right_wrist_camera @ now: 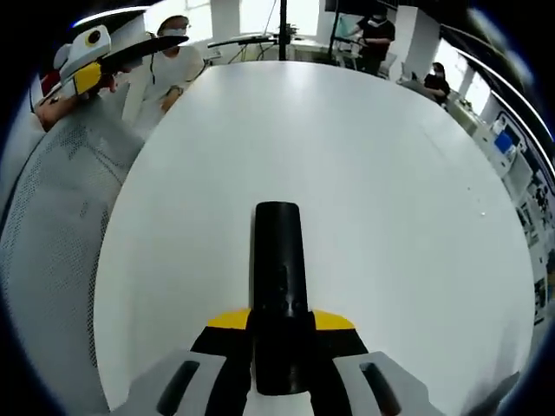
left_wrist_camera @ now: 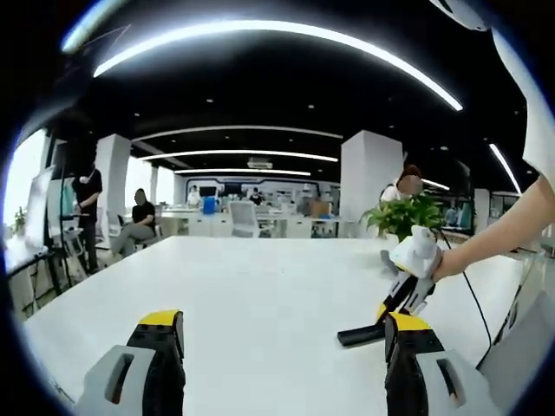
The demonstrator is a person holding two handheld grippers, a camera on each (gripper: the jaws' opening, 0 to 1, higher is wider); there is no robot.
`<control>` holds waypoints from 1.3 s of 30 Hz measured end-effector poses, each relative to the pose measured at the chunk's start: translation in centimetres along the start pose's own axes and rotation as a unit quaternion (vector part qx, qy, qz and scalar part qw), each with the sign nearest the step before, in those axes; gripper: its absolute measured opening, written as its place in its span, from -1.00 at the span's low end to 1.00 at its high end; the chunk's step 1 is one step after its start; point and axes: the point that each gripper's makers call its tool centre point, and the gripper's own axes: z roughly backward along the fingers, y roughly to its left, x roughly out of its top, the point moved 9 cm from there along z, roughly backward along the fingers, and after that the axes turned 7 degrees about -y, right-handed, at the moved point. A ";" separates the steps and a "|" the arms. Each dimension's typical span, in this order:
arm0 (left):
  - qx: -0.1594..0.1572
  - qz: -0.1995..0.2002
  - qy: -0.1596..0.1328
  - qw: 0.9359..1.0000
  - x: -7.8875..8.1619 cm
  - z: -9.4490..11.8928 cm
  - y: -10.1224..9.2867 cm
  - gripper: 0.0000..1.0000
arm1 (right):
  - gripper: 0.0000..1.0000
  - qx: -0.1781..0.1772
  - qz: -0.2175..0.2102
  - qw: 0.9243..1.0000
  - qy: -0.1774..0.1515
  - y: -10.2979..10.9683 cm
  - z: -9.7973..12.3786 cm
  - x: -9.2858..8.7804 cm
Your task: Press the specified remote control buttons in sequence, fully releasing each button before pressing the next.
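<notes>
White table [right_wrist_camera: 390,217], wide margins; right tongs [right_wrist_camera: 279,347] apparently clamping black remote [right_wrist_camera: 278,260].

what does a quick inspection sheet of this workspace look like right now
surface: white table, mostly bare
job's things: black remote control held lengthwise between the right gripper's jaws, over the table
clutter: nothing seen on the table
grippers: right gripper shut on the remote; left gripper open, jaws apart, holding nothing
cables: thin black cable trailing from the right gripper across the table
surroundings: open office, potted plant at the far edge, people seated and standing behind, mesh chair back
</notes>
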 end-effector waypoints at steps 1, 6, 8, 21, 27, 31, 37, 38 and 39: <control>-0.001 0.001 0.000 1.000 0.0 0.0 0.0 1.00 | -0.57 -0.001 -0.001 1.000 -0.002 -0.2 0.0 0.0; 0.000 -0.001 0.004 1.000 0.0 -0.1 -0.1 1.00 | -0.57 0.000 -0.001 1.000 -0.010 -1.0 -0.1 -0.1; 0.001 -0.001 0.005 1.000 0.0 -0.1 -0.1 1.00 | -0.57 -0.001 -0.001 1.000 -0.011 -1.0 -0.1 0.0; 0.000 0.000 0.006 1.000 0.1 -0.1 -0.1 1.00 | -0.13 -0.051 -0.130 0.979 -0.148 0.8 2.0 0.0; -0.001 0.000 0.006 1.000 0.2 -0.1 -0.1 1.00 | 0.38 -0.124 -0.182 0.954 -0.204 3.0 3.8 -0.6; -0.004 0.007 -0.003 1.000 0.3 -0.1 -0.1 1.00 | 0.68 -0.173 -0.229 0.926 -0.244 4.4 5.5 -1.1; -0.008 0.006 -0.002 1.000 0.3 0.0 -0.2 1.00 | 0.95 -0.241 -0.274 0.885 -0.290 7.8 8.4 -1.9; -0.009 0.005 -0.002 1.000 0.3 0.0 -0.2 1.00 | 0.98 -0.247 -0.278 0.879 -0.298 8.2 8.7 -2.0; -0.009 0.005 -0.003 1.000 0.3 0.0 -0.2 1.00 | 0.98 -0.252 -0.287 0.872 -0.306 9.0 9.2 -2.2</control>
